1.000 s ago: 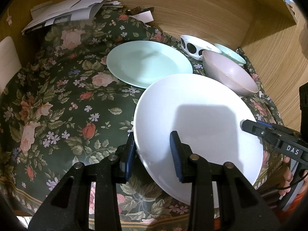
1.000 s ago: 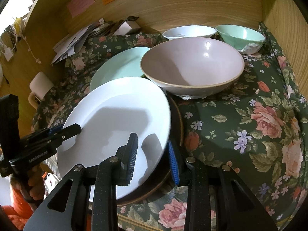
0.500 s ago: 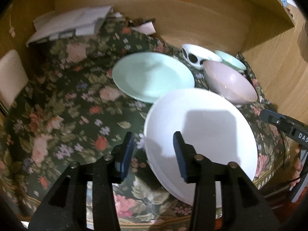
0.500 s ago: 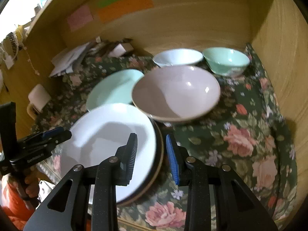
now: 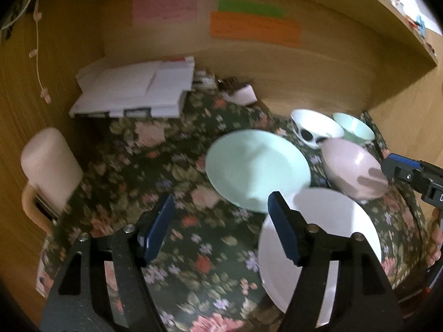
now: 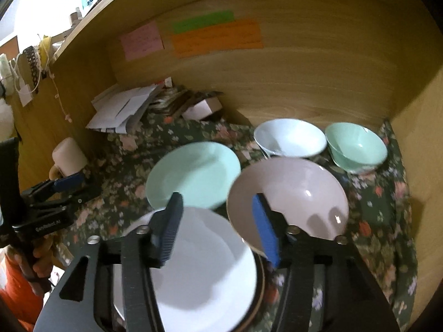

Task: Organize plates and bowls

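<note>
A white plate (image 5: 326,232) (image 6: 205,265) lies on a dark brown plate (image 6: 260,279) at the front of the floral cloth. Behind it lies a mint green plate (image 5: 254,166) (image 6: 193,174). A pink bowl (image 5: 351,171) (image 6: 288,196) stands to its right, with a white bowl (image 5: 315,131) (image 6: 290,138) and a mint bowl (image 5: 354,130) (image 6: 357,146) at the back right. My left gripper (image 5: 218,227) is open and empty above the cloth, left of the white plate. My right gripper (image 6: 216,227) is open and empty above the white plate's far edge.
A stack of white papers (image 5: 135,91) (image 6: 124,108) and a small box (image 6: 202,108) lie at the back left. A pale mug (image 5: 47,168) (image 6: 69,155) stands at the left. Wooden walls (image 6: 318,63) enclose the back and right.
Both grippers have pulled back and risen away from the white plate, and both have opened wider. The white plate stays lying on the dark plate.
</note>
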Tool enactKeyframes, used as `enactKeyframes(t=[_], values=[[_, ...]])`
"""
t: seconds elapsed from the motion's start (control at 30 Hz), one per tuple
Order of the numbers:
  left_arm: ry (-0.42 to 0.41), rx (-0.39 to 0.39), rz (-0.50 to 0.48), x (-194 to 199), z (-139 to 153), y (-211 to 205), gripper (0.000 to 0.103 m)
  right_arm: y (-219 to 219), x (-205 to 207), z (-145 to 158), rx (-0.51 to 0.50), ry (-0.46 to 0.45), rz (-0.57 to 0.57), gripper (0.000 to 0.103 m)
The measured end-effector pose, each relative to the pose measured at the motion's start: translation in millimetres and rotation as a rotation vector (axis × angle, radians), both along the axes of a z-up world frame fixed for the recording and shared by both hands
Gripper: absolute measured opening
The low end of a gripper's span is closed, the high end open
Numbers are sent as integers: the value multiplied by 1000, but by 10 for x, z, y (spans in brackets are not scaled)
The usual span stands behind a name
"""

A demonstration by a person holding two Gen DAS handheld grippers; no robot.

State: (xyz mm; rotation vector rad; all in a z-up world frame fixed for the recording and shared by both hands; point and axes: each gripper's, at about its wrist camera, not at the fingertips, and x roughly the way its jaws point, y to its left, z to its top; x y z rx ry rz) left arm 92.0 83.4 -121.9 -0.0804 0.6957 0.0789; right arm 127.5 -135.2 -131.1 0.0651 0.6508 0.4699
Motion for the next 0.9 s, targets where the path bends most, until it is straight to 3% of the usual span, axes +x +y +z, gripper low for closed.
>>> enactKeyframes(t=[0.13, 0.17, 0.23, 0.67, 0.9], values=[[6, -6, 23, 153, 32, 109, 73, 111, 226, 35, -26, 1, 19, 52], [12, -7, 33, 218, 28, 142, 80, 148, 308, 33, -38, 4, 24, 52], [10, -11, 43, 292, 15, 178, 83, 200, 451, 14, -56, 14, 33, 52], [119, -26, 59, 834, -293, 375, 83, 503, 1400, -350, -158, 191, 117, 52], [176, -39, 48, 1060, -488, 436, 83, 658, 1708, -542, -226, 260, 112, 52]])
